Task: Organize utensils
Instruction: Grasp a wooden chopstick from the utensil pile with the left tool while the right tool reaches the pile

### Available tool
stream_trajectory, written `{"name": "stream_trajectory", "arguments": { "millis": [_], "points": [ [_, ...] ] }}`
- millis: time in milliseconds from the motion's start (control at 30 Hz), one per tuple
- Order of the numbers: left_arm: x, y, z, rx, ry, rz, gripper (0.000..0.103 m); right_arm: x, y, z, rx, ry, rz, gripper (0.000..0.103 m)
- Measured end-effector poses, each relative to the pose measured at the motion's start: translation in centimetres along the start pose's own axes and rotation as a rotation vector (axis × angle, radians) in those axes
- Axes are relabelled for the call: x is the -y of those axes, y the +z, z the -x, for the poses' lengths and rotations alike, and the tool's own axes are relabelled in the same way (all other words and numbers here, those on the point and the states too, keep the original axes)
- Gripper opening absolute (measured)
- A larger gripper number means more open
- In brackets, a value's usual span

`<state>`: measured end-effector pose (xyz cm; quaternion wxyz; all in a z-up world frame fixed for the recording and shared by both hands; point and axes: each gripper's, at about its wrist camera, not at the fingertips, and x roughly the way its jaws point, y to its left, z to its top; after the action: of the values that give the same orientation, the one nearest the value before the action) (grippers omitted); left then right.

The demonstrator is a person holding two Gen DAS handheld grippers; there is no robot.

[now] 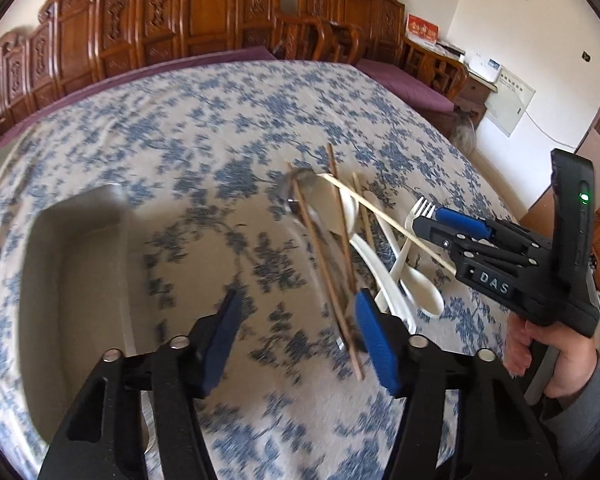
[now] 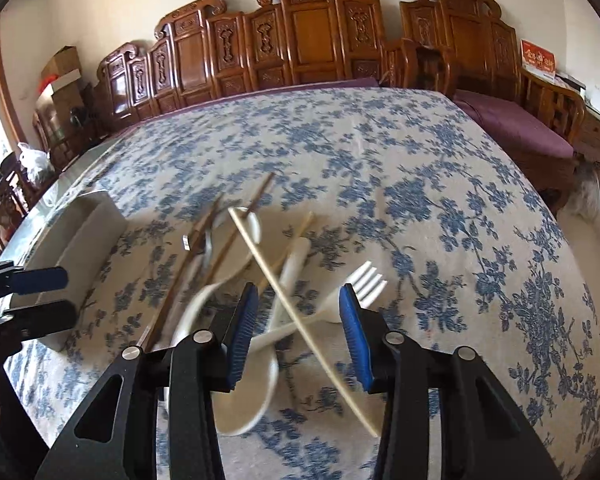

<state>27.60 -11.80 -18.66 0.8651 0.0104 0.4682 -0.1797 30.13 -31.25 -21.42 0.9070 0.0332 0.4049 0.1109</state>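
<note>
Two grippers over a heap of utensils on a blue-flowered tablecloth [image 2: 440, 184].

Nearest, left gripper [image 1: 298, 338]: blue pads apart, nothing clamped, brown chopsticks [image 1: 332, 264] just beside the right-hand pad, whether touching cannot be told. Right gripper [image 2: 298, 330]: pads apart and gripping nothing, with a pale chopstick [image 2: 300, 320] and a white spoon handle [image 2: 288, 330] crossing below the gap. Just beyond, heaped together in the cloth's middle: white spoons [image 1: 418, 286], white plastic fork [image 2: 358, 286], metal spoon [image 1: 300, 190], more chopsticks laid crosswise. Left of the heap, apart from it, a grey tray [image 1: 76, 240]. Farthest, carved wooden benches [image 2: 300, 36] with purple cushions along a cream wall.
</note>
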Motion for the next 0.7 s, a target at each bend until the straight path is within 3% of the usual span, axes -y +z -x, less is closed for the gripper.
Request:
{"name": "stream_trajectory", "arguments": {
  "millis": [300,700],
  "points": [
    [0.9,2.0,-5.0,-0.061,-0.013,0.030,0.028,1.0,0.3,-0.2,0.005,-0.009,-0.031,0.043],
    [0.9,2.3,-7.0,-0.095,-0.009,0.055,0.009,0.5,0.1,-0.8,-0.013,-0.006,-0.013,0.043]
  ]
}}
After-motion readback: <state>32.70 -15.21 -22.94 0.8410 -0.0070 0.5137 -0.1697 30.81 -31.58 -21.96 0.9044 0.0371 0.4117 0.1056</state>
